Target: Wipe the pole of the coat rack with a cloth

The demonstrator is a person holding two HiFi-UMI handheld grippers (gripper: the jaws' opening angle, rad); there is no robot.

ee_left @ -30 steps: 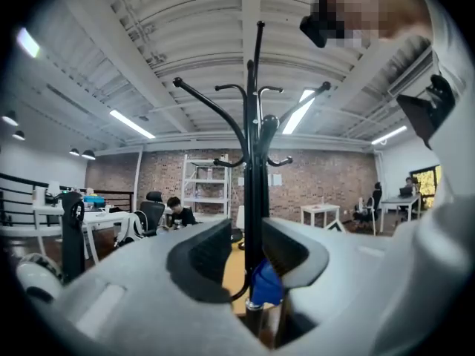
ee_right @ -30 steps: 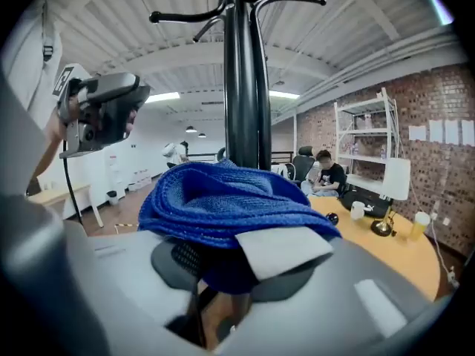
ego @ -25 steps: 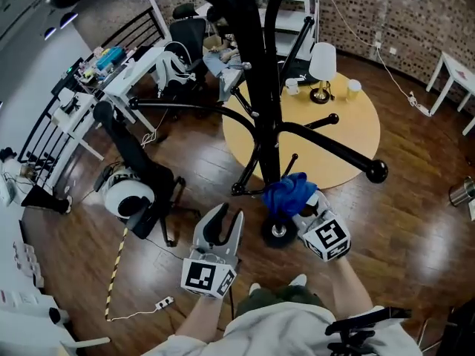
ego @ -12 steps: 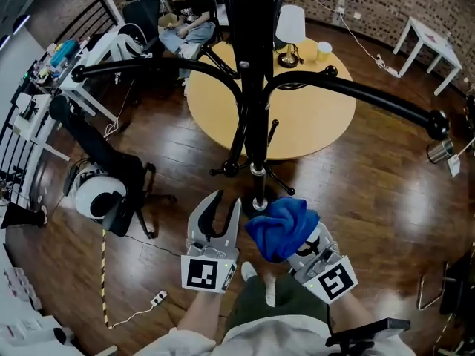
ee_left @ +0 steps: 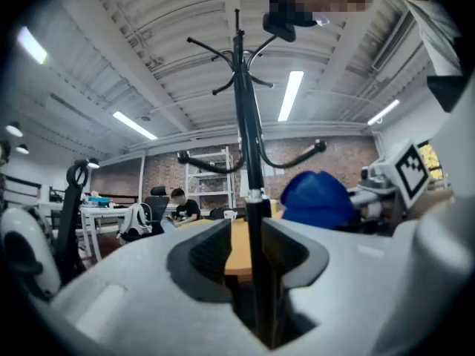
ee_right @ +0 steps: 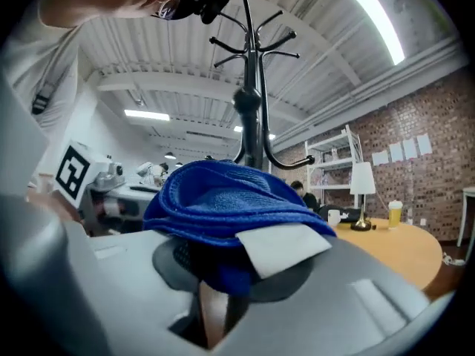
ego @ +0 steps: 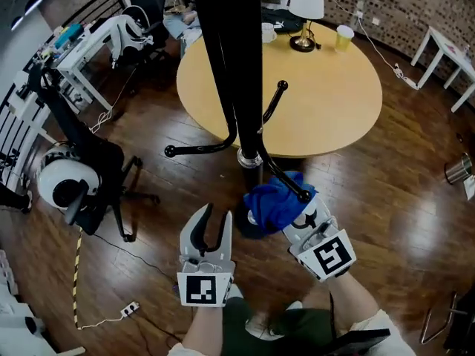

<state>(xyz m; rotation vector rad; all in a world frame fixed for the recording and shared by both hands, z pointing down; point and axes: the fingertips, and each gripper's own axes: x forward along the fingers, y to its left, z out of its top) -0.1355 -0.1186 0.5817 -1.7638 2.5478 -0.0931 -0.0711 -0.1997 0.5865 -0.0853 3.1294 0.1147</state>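
**A:** How's the wipe going?

**B:** My right gripper (ego: 291, 215) is clenched on the blue cloth (ego: 269, 200), low down beside the pole (ego: 234, 65), near its foot. I can't quite tell if the cloth's touching it. My left gripper (ego: 211, 225) hangs with its jaws apart and nothing in them. Next I reckon it needs pressing onto the pole and sliding along.
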